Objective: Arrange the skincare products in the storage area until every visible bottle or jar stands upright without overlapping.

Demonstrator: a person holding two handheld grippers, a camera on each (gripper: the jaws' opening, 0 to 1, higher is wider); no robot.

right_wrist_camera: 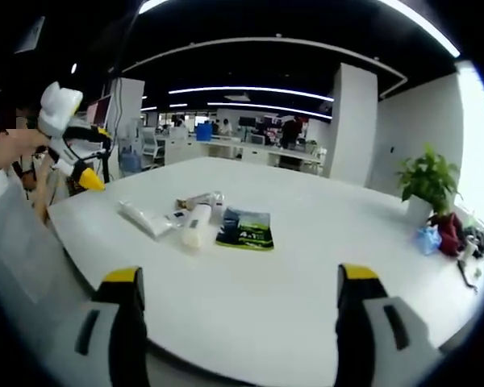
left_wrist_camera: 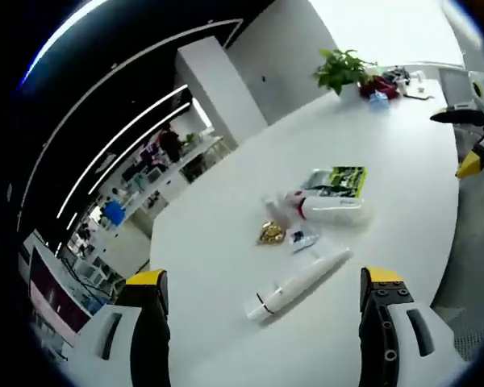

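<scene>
Several skincare items lie flat in a loose cluster on the white table [left_wrist_camera: 226, 242]. A long white tube [left_wrist_camera: 298, 285] lies nearest my left gripper [left_wrist_camera: 266, 294], whose jaws stand wide apart and hold nothing. Beyond the tube are a gold-wrapped item [left_wrist_camera: 270, 234], a small sachet [left_wrist_camera: 302, 239], a white bottle with a red cap [left_wrist_camera: 327, 208] and a green-and-black packet [left_wrist_camera: 339, 181]. In the right gripper view the same white tube [right_wrist_camera: 145, 218], white bottle [right_wrist_camera: 196, 226] and packet [right_wrist_camera: 245, 228] lie well ahead of my right gripper [right_wrist_camera: 234, 302], which is open and holds nothing.
A potted plant [left_wrist_camera: 343, 71] stands with small clutter at the table's far end, and again as the plant [right_wrist_camera: 426, 184]. The other gripper [left_wrist_camera: 472, 137] hangs at the table's right edge; a person's hand holds the left gripper [right_wrist_camera: 68, 141]. Office desks [right_wrist_camera: 250, 149] lie beyond.
</scene>
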